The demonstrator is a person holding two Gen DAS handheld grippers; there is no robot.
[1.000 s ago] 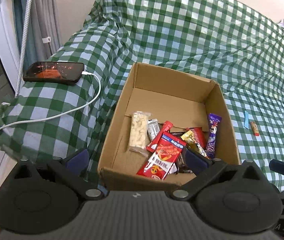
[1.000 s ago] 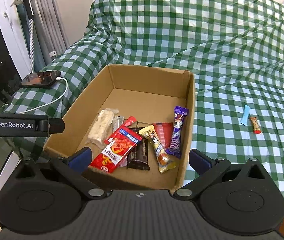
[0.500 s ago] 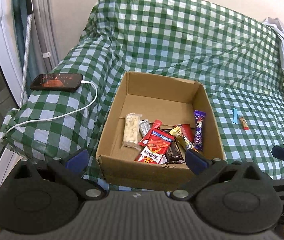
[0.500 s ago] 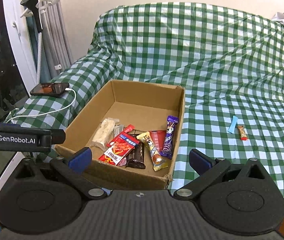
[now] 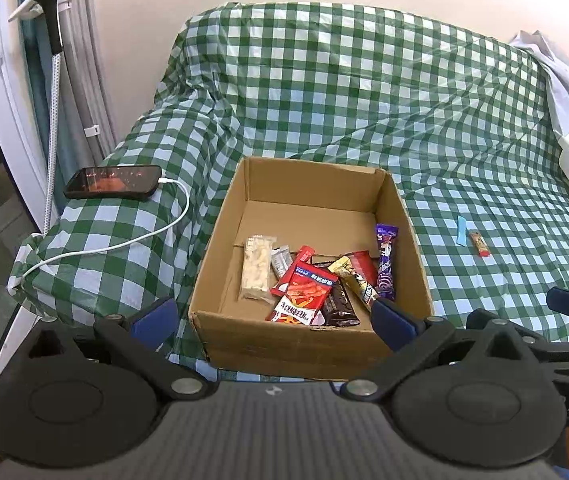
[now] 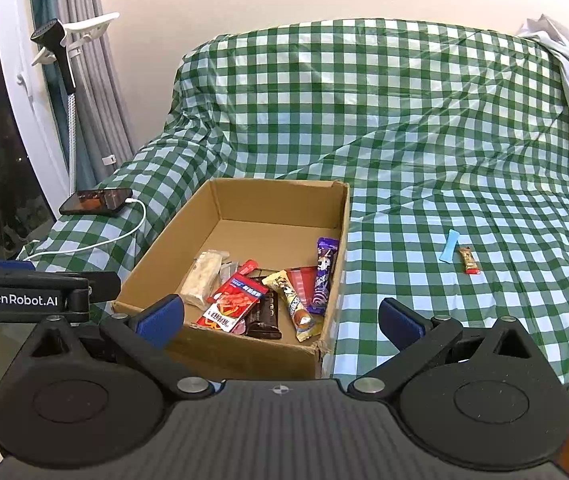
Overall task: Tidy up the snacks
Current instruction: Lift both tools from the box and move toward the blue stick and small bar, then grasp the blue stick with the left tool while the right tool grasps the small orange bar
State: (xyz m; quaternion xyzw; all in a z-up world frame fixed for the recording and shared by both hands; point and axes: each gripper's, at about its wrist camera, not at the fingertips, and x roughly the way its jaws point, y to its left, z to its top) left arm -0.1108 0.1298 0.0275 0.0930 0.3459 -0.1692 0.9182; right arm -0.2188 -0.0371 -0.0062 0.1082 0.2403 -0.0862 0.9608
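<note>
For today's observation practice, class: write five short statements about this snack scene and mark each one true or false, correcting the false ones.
1. The cardboard box holds several snack packets. True.
2. Both the left gripper and right gripper are open and hold nothing. True.
3. The phone lies inside the box. False: it lies on the checked cloth, left of the box, with a white cable plugged in.
4. Every snack is in the box. False: a blue packet and a small brown bar lie on the cloth.
5. The box is closed. False: it is open-topped.
</note>
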